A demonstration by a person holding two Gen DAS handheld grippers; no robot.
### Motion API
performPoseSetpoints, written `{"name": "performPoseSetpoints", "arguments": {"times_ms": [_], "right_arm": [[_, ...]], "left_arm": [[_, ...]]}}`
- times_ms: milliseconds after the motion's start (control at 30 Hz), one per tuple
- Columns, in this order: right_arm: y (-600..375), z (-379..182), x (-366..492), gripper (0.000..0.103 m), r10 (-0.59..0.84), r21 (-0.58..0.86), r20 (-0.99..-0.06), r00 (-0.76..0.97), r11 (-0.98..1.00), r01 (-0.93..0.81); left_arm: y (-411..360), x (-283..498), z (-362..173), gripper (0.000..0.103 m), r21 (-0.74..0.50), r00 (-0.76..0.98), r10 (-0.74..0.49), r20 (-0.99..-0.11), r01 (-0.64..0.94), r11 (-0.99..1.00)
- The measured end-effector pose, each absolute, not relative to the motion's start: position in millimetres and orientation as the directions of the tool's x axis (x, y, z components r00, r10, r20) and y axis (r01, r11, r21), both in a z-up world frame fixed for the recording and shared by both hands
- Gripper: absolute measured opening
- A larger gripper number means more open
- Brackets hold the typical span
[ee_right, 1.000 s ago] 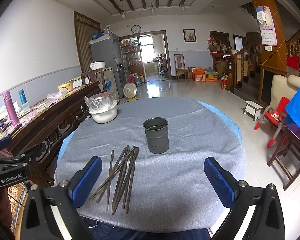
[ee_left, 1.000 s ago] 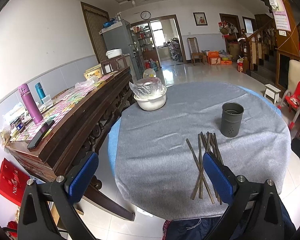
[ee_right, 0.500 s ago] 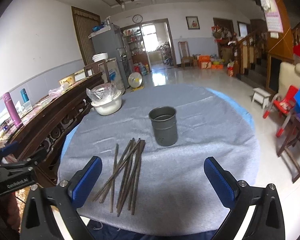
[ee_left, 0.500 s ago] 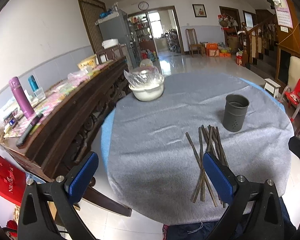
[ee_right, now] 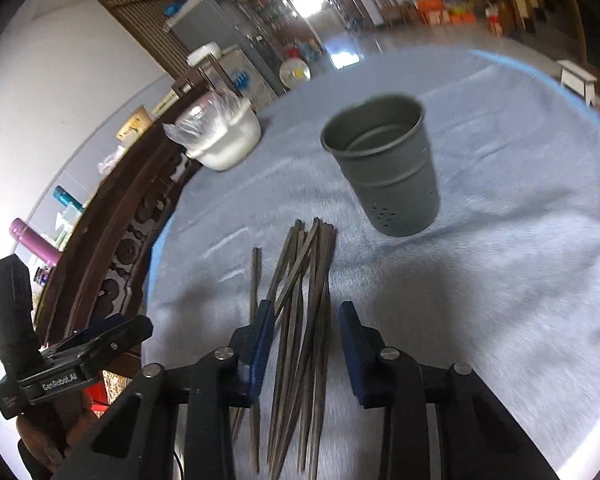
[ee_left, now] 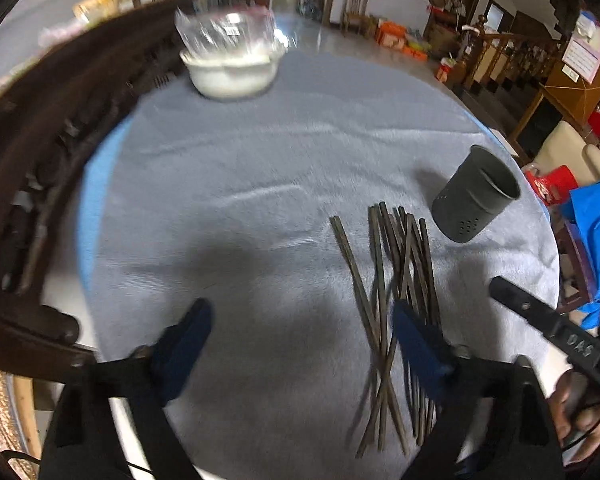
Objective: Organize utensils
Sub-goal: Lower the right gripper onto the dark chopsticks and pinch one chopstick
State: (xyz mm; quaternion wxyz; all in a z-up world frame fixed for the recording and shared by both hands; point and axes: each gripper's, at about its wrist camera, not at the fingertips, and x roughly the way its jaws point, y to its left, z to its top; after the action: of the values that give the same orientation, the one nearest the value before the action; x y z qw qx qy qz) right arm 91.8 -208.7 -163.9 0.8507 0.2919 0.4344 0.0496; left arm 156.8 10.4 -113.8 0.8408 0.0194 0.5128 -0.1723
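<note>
On the grey cloth (ee_right: 500, 280), chopsticks (ee_right: 300, 300) lying lengthwise between the closing right gripper (ee_right: 306, 332), nearer, not yet pinched; left gripper (ee_left: 300, 332) wide, also closing, beside them; holder (ee_right: 384, 168) beyond.

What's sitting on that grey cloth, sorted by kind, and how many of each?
Dark metal cup: 1
White bowl under plastic wrap: 1
Pile of chopsticks: 1 (the sticks overlap and blur, so no single count)
Total: 3
</note>
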Motion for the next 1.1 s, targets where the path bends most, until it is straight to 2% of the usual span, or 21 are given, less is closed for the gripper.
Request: {"name": "performPoseSetpoints", "arguments": {"times_ms": [67,167,533,633,700,800,967,1100], "right_arm": [[-204.9,-173.1,106.1,0.027,0.332,0.527,-0.726,0.603,0.831,0.178],[-202.2,-184.4,124.2,0.024,0.333,0.528,-0.746,0.577,0.823,0.208],[-203.9,-204.5,169.6,0.02,0.259,0.462,-0.809,0.527,0.835,0.299],[-205.1,-212.8,177.1,0.02,0.281,0.483,-0.811,0.513,0.816,0.317],[-204.9,-213.4,178.2,0.009,0.279,0.486,-0.807,0.521,0.815,0.316],[-203.6,-207.0,175.1,0.009,0.262,0.479,-0.795,0.547,0.826,0.299],[-207.7,-191.3,162.1,0.009,0.289,0.516,-0.751,0.593,0.818,0.255],[-212.4,-170.6,147.4,0.008,0.334,0.568,-0.693,0.639,0.799,0.197]], "left_arm": [[4.1,173.6,-128.1,0.069,-0.18,0.358,-0.287,-0.889,0.302,0.936],[-6.4,194.5,-144.5,0.06,-0.222,0.283,-0.304,-0.91,0.287,0.932],[-33.2,247.1,-174.0,0.058,-0.285,0.152,-0.328,-0.932,0.25,0.925],[-36.6,254.1,-181.2,0.042,-0.311,0.111,-0.343,-0.933,0.234,0.921],[-39.6,256.7,-184.3,0.033,-0.316,0.099,-0.346,-0.933,0.237,0.919],[-41.7,260.6,-185.5,0.011,-0.324,0.101,-0.357,-0.929,0.245,0.914],[-39.8,254.6,-175.5,0.008,-0.325,0.14,-0.37,-0.919,0.265,0.908],[-29.2,241.6,-143.4,0.008,-0.33,0.206,-0.397,-0.894,0.295,0.897]]}}
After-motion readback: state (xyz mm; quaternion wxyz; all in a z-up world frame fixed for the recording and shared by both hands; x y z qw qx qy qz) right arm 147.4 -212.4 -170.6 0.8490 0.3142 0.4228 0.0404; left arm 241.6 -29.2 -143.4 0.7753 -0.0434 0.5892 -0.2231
